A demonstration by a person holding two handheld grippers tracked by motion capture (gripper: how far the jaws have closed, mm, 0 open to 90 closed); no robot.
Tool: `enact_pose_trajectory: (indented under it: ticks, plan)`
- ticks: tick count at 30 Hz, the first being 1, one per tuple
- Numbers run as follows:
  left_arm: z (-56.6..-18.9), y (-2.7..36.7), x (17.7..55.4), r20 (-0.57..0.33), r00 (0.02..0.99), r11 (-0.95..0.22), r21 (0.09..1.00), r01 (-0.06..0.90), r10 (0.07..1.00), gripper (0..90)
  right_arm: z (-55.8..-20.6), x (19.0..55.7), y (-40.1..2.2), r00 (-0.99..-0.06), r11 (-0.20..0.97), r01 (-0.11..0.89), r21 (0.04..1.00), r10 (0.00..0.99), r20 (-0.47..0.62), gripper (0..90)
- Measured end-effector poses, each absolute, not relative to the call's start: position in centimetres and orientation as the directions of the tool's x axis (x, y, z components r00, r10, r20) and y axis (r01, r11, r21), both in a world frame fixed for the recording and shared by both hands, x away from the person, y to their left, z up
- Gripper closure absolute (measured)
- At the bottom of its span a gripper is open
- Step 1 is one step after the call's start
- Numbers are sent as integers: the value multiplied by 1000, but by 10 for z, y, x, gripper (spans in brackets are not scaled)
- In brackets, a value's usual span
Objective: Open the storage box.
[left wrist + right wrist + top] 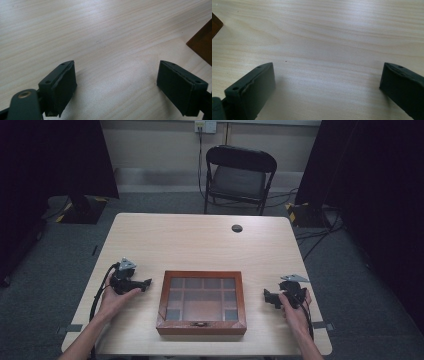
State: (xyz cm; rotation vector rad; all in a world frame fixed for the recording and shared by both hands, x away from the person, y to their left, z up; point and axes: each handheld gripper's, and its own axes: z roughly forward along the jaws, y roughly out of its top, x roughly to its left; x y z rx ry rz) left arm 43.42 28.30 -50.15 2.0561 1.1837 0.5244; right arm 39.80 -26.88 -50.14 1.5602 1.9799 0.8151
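1 glass-lidded wooden box [201,302] on 1 table [200,240]; 2 grippers, left gripper [146,283] and right gripper [266,296], flanking, both wide open, empty.

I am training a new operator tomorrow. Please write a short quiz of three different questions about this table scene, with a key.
1. True or false: the lid of the wooden box is closed.
2. What lies between the fingers of the left gripper? A) a box corner B) bare table C) a cable
3. Which gripper is to the right of the box in the high view?

Key: 1. True; the glass lid is down and the clasp faces the person. 2. B. 3. The right gripper, open, beside the box and apart from it.
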Motion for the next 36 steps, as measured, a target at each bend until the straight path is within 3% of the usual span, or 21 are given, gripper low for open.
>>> enact_pose_trajectory:
  ticks: [16, 21, 28, 36]
  plan:
    - [-499, 283, 432, -12, 499, -335, 728, 599, 866, 176, -501, 398, -269, -229, 170, 683, 711, 973, -12, 0]
    - [-490, 286, 429, -95, 523, -310, 711, 631, 847, 236, -501, 398, -269, -228, 169, 682, 712, 974, -13, 0]
    - [-470, 280, 416, -155, 589, -265, 783, 563, 793, 320, -501, 399, -269, -232, 172, 682, 711, 973, -14, 0]
    - [-448, 259, 398, -174, 688, -264, 836, 481, 704, 348, -501, 399, -269, -236, 176, 680, 712, 972, -15, 0]
